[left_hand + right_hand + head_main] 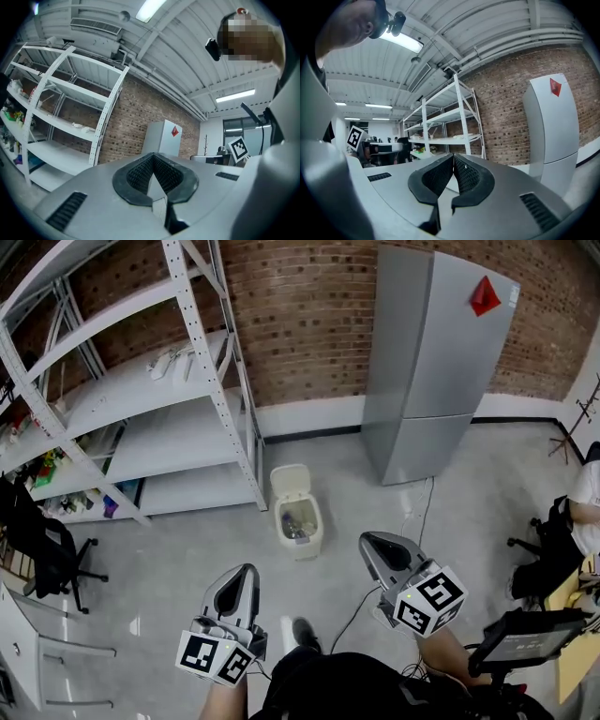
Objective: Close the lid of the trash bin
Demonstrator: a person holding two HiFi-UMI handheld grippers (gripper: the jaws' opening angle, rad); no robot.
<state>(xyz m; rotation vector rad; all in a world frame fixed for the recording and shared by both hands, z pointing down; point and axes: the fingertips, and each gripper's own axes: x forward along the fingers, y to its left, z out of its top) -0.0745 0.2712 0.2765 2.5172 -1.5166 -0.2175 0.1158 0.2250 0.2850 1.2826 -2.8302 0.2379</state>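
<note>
Head view: a grey refrigerator (436,362) and white shelving rack (141,399) stand far beyond the fingers. The trash bin (300,521), lid (290,481) raised, sits on the floor (178,559) ahead, well apart. The left gripper (246,572) and right gripper (368,542) have their fingers pressed together, holding nothing.

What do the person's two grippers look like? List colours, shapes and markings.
The left gripper and right gripper match: smooth grey tapered shells, black ribbed pads lining the jaws, slotted vents on the sides. Each carries a white cube printed with black square markers. The person wears dark clothing.
</note>
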